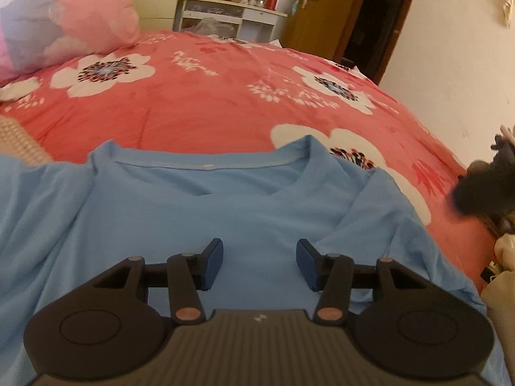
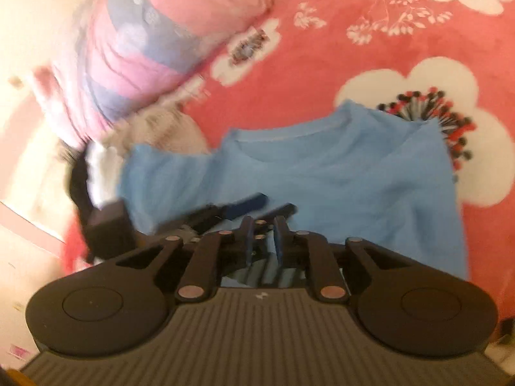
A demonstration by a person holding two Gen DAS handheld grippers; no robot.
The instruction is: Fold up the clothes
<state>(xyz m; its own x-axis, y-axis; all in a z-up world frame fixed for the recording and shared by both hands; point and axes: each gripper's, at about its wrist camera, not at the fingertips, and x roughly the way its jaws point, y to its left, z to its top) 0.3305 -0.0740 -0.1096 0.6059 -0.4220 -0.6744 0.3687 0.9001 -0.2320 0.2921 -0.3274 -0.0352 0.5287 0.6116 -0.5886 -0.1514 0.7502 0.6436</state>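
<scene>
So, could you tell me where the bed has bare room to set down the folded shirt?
The bedspread lies bare beyond the blue shirt's collar, between the pink pillow and the far bed edge. It is crowded left of the shirt, by the pale clothes.

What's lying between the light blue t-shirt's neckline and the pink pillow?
Only bare red floral bedsheet between light blue t-shirt and pink pillow, in the left wrist view.
</scene>
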